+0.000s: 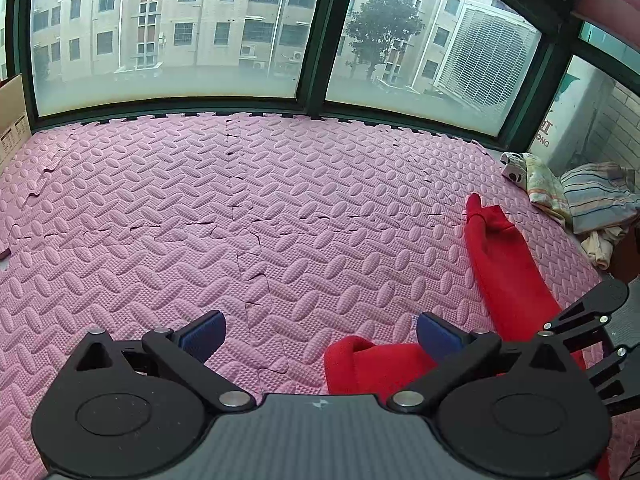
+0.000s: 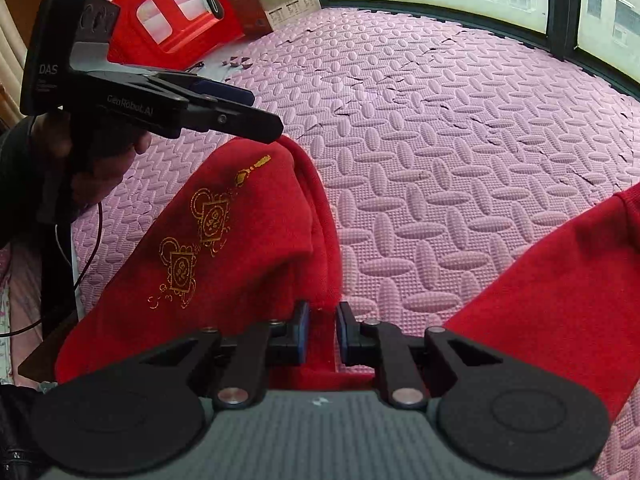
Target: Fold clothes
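Here, fleecy red garment on embossed pink foam mat; left gripper jaws wide apart — right gripper jaws clamped on its hem.

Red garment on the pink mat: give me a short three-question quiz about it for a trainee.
1. True or false: the left gripper is open.
2. The embroidery on the red fleece garment is: A gold, B white, C blue.
3. In the left wrist view, what lies at the right edge of the pink foam puzzle mat?
Key: 1 true; 2 A; 3 a pile of striped clothes.
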A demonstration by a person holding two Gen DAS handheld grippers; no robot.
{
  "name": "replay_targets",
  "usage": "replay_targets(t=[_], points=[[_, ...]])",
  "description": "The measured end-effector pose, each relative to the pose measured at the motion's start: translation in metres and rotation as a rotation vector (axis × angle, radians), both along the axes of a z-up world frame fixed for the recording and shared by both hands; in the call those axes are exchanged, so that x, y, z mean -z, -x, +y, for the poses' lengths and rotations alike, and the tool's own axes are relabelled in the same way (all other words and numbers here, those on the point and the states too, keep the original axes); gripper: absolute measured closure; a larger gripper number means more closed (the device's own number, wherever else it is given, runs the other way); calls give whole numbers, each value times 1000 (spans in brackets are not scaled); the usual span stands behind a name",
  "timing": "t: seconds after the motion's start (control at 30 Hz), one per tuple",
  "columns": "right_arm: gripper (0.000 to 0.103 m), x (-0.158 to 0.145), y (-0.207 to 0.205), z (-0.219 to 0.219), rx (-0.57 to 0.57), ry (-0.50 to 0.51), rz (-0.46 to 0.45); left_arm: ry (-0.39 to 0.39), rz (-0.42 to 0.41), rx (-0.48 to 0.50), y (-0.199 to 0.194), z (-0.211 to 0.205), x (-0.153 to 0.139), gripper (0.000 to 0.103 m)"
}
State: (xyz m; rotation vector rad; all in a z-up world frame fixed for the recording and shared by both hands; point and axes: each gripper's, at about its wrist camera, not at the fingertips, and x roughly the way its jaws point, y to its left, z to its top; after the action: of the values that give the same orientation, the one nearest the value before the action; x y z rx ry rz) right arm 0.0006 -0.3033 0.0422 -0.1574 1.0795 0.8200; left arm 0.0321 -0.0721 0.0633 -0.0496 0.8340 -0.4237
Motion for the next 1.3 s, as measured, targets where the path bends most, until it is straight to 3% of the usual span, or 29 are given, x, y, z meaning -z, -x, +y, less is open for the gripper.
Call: replay_targets(t=[0.27, 0.37, 0.47, 0.57, 0.67, 0.77, 1.0, 1.13, 1.3], points=[[82, 9, -3, 6, 0, 24, -7, 9, 2, 8, 1, 2, 2, 0], [92, 7, -1, 10, -12, 38, -12, 15, 1, 11, 2, 4, 1, 0], [102, 0, 1, 17, -57, 112, -97, 19, -1, 11, 3, 7, 2, 0], [103, -13, 1, 27, -115, 224, -241, 23, 2, 8, 5, 11, 3, 0], [103, -34, -25, 29, -95, 268, -322, 24, 1, 5, 5, 15, 3, 0], [98, -39, -45, 25, -59, 197, -223, 35, -3, -4, 6, 19, 2, 0], [89, -10, -26, 24, -114, 132, -46, 47, -6, -3, 4, 25, 1, 0], [71, -3, -20, 20, -93, 108, -16, 43, -2, -2, 4, 25, 4, 0], [71, 5, -20, 18, -66, 45, 52, 45, -4, 0, 5, 25, 4, 0]])
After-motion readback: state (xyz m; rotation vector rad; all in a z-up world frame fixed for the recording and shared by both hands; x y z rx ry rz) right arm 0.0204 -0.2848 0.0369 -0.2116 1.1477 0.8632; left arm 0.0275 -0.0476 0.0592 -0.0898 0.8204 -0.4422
